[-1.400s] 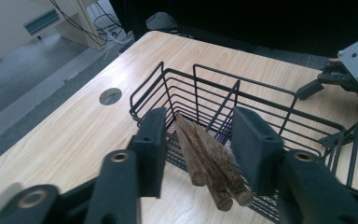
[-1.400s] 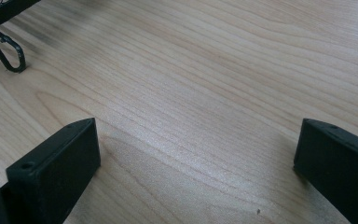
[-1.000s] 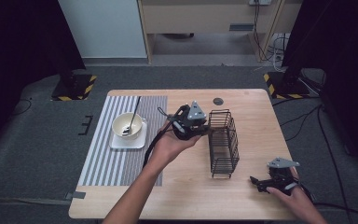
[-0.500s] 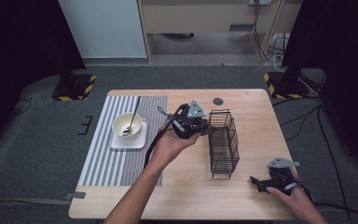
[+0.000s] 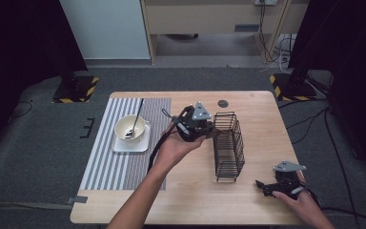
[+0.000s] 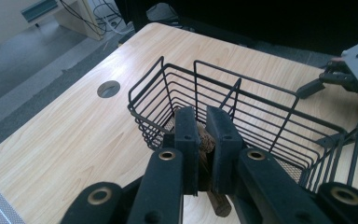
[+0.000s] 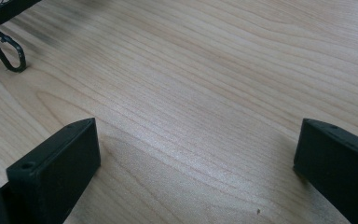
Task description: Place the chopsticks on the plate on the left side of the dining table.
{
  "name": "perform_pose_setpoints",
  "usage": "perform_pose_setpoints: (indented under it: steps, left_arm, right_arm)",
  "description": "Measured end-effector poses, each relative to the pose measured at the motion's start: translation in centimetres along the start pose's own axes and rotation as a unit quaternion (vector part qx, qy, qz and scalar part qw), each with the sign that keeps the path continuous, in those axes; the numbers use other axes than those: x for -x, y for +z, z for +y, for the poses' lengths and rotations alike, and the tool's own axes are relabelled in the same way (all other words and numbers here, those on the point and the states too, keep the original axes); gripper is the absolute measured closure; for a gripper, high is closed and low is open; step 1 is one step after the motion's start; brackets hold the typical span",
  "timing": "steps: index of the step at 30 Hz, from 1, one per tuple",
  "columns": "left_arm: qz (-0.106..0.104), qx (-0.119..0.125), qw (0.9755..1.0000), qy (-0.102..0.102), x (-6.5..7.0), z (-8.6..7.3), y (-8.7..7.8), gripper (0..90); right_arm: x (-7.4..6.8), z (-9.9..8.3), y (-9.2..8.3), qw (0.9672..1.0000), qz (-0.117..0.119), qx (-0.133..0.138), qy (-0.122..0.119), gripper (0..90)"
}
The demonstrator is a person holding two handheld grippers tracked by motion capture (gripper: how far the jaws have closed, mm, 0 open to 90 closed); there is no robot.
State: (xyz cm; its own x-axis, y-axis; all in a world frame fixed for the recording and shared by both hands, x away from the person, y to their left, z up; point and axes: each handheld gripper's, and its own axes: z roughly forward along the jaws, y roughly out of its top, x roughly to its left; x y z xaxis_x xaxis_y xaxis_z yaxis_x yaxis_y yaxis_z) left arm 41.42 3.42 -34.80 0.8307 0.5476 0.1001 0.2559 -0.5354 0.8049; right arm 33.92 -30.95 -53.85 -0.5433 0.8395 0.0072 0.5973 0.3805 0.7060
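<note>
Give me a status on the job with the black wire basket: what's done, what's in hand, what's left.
Done: the left gripper has picked up a brown, cork-like cylinder; its jaws are clamped on it.
In hand: that piece is held at the near end of the black wire basket, not yet inside.
Left: letting it go into the basket, which looks likely. The right gripper rests open on the light wooden table.

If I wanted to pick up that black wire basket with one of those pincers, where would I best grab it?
Probably the top rim wire of the black wire basket, coming straight down from above: it stands upright with its open top up, and the thin rim fits between two jaws. The long side nearest the open right gripper looks unobstructed.
</note>
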Motion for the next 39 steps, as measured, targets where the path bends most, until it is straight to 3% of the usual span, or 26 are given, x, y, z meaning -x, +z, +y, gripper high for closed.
perform_pose_setpoints:
  steps: [21, 30, 37, 39]
  left_arm:
    - [0.0, 0.002, 1.0, 0.007, 0.3, 0.2, 0.2, 83.4]
    - [0.004, 0.037, 0.9989, -0.029, -1.0, -0.1, -1.1, 83.6]
    - [0.006, 0.068, 0.9963, -0.052, -2.1, -0.8, -2.2, 83.7]
    - [0.002, 0.083, 0.9943, -0.066, -2.6, -1.3, -2.6, 83.7]
  right_arm:
    - [0.0, 0.0, 0.0, 1.0, 0.0, 0.0, 0.001, 0.2]
    - [0.0, 0.0, 0.0, 1.0, 0.0, 0.0, 0.0, 0.2]
    - [0.0, 0.0, 0.0, 1.0, 0.0, 0.0, 0.0, 0.2]
    - [0.0, 0.0, 0.0, 1.0, 0.0, 0.0, 0.0, 0.2]
